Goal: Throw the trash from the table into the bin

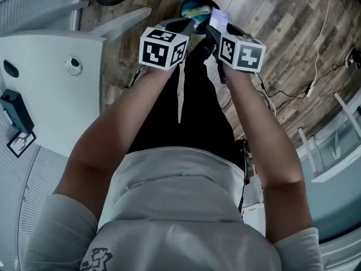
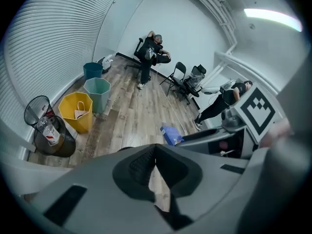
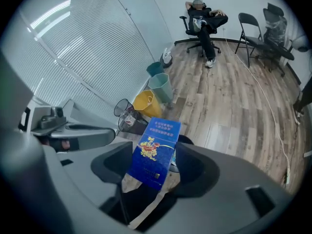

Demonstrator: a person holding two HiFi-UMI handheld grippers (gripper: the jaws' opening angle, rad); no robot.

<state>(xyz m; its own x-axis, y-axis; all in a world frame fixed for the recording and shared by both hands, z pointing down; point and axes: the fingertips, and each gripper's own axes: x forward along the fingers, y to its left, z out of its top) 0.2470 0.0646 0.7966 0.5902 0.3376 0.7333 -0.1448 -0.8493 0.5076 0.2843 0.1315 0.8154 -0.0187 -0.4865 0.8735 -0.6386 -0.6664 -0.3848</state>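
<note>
A white desk [image 1: 51, 89] fills the left of the head view, with a round port and a small dark device on its top. Beside it, the person's two bare forearms reach forward over a wooden floor [image 1: 282, 33], each ending in a marker cube.

The left hand-held gripper [image 2: 155, 152] has its jaws pressed together with nothing between them. Its own view looks down a long room, where a black mesh bin [image 2: 46, 128], a yellow bin [image 2: 75, 111], a pale green bin [image 2: 97, 94] and a dark teal bin [image 2: 92, 70] line the slatted wall on the left. A seated person [image 2: 152, 52] leans back in an office chair at the far end.

The right hand-held gripper [image 3: 155, 165], just beside the left one, pinches a blue box [image 3: 157, 147] with a gold and red emblem, held tilted. The box is off the desk and in the air. A dark round bin [image 1: 186, 5] stands on the floor right in front of both grippers, with the box showing above its rim in the head view. White and black cables trail over the boards to the right.
</note>
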